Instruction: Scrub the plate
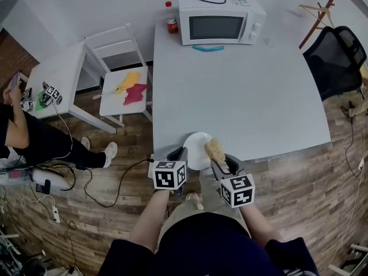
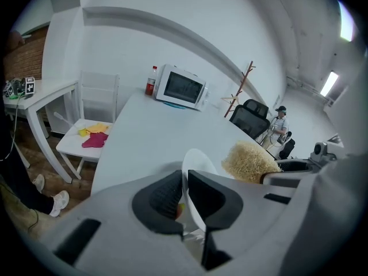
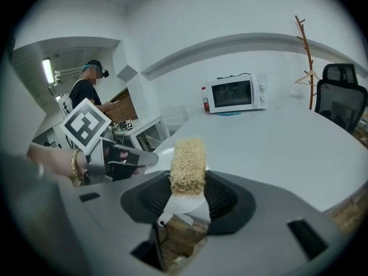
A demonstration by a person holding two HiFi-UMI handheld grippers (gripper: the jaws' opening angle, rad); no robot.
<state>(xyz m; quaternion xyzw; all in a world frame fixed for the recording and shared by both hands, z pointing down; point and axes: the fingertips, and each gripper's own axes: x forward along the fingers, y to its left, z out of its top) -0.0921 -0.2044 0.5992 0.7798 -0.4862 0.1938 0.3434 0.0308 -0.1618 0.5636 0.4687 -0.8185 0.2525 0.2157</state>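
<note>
A white plate [image 1: 198, 148] stands at the near edge of the grey table [image 1: 241, 96], partly over the edge. My left gripper [image 1: 177, 154] is shut on its left rim; in the left gripper view the plate [image 2: 198, 163] runs edge-on between the dark pads of the left gripper [image 2: 185, 194]. A tan, fibrous scrubber [image 1: 214, 149] is clamped upright in my right gripper [image 1: 221, 163] and touches the plate's right side. In the right gripper view the scrubber [image 3: 187, 165] rises from the right gripper [image 3: 188, 197], with the plate [image 3: 152, 153] behind it.
At the table's far end are a white microwave [image 1: 221, 22], a red-capped bottle [image 1: 171, 22] and a teal object [image 1: 208, 48]. On the left stand a white chair [image 1: 123, 88] holding cloths and a small table [image 1: 54, 76]. A black office chair [image 1: 339, 56] is at right.
</note>
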